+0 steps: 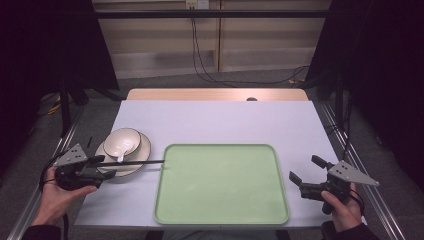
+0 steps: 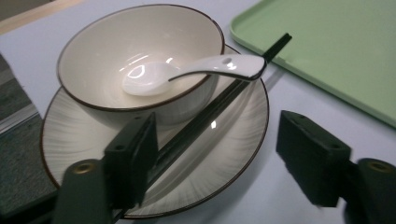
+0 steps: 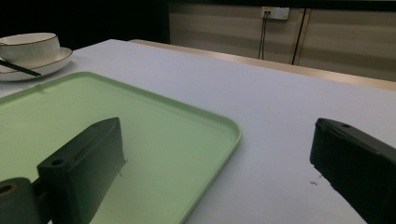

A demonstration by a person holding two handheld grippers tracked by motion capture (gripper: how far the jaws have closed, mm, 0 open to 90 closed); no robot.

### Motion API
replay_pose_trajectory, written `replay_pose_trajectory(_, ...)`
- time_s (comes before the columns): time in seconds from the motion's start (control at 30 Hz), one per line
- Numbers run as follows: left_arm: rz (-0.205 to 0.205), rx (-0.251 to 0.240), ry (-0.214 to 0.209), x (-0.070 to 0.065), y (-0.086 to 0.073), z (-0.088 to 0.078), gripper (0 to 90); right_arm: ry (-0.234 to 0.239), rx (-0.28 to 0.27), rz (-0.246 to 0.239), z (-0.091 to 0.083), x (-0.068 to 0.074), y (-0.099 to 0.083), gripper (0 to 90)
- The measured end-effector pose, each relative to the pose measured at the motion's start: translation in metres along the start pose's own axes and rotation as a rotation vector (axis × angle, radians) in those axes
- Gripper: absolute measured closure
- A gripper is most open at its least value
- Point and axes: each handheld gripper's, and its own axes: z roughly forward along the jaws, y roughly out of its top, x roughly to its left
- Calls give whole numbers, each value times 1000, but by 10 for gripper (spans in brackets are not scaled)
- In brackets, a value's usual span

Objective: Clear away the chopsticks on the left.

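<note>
Chopsticks (image 2: 205, 116) looked thin, stiff, slick — best pinched near end at plate's (image 2: 233, 140) 6 o'clock; left gripper (image 2: 224, 161) half-open, holding nothing.

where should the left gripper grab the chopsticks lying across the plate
Grip the chopsticks on the near stretch over the plate rim, coming from the plate's left side as the high view shows it, jaws astride the pair. They lie side by side past the bowl, far tips toward the tray. The left gripper already has one jaw beside them, pads apparently not yet pressing.
</note>
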Motion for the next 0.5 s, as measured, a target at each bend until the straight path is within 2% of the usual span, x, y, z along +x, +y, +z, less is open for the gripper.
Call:
replay_pose_trajectory(0.07, 15, 8, -11, 2, -1, 2, 384, 8, 7, 2, 0, 0, 0, 25)
replay_pose_trajectory(0.13, 22, 19, 9, 6, 0, 4, 474, 17, 12, 4, 0, 1, -1, 25)
replay_pose_trajectory(0.17, 26, 19, 0, 8, -1, 4, 551, 14, 12, 2, 1, 1, -1, 26)
replay_pose_trajectory(0.2, 28, 19, -3, 10, -1, 5, 568, 17, 13, 3, 1, 1, -1, 25)
replay_pose_trajectory(0.23, 49, 44, -9, 12, -1, 7, 610, 16, 14, 3, 1, 1, -1, 25)
replay_pose_trajectory(0.33, 69, 63, -24, 12, -2, 11, 646, 13, 12, 4, 1, 1, -1, 25)
replay_pose_trajectory(0.37, 77, 68, -16, 13, -2, 12, 675, 15, 14, 5, 1, 1, -1, 26)
replay_pose_trajectory(0.4, 90, 60, -25, 15, -1, 11, 705, 16, 13, 4, 1, 1, -1, 26)
replay_pose_trajectory(0.5, 100, 67, -22, 16, 1, 12, 707, 17, 14, 3, 1, 1, -1, 26)
